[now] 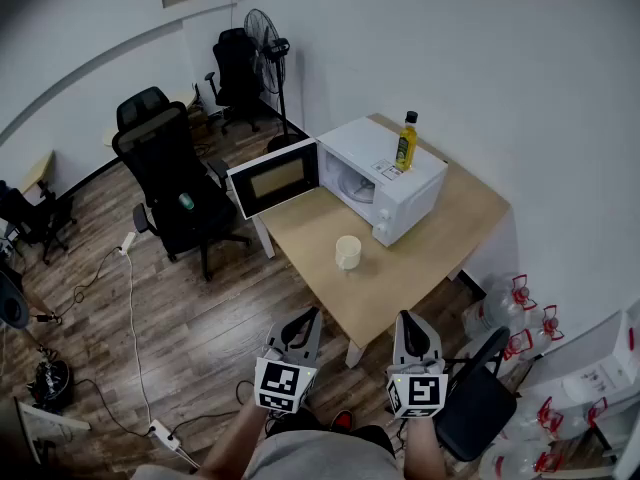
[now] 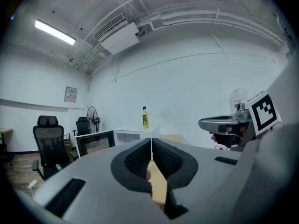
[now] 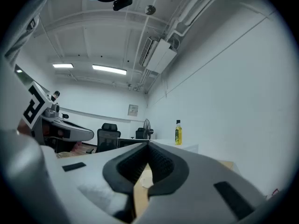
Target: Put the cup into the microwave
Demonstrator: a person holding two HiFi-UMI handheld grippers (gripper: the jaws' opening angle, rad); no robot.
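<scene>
Cup [image 1: 347, 252], just one, stands on the tabletop [image 1: 420, 268], near the one microwave [image 1: 400, 183] with its door open. Only the head view shows it whole. One yellow bottle [image 1: 406, 141] sits on top. Left gripper [image 2: 151, 140] and right gripper [image 3: 148, 145] press their fingers together on nothing, mostly hiding the cup.

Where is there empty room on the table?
The light wooden table is bare between the cream cup and its near edge, and right of the white microwave. The microwave and its open door crowd the far end.
</scene>
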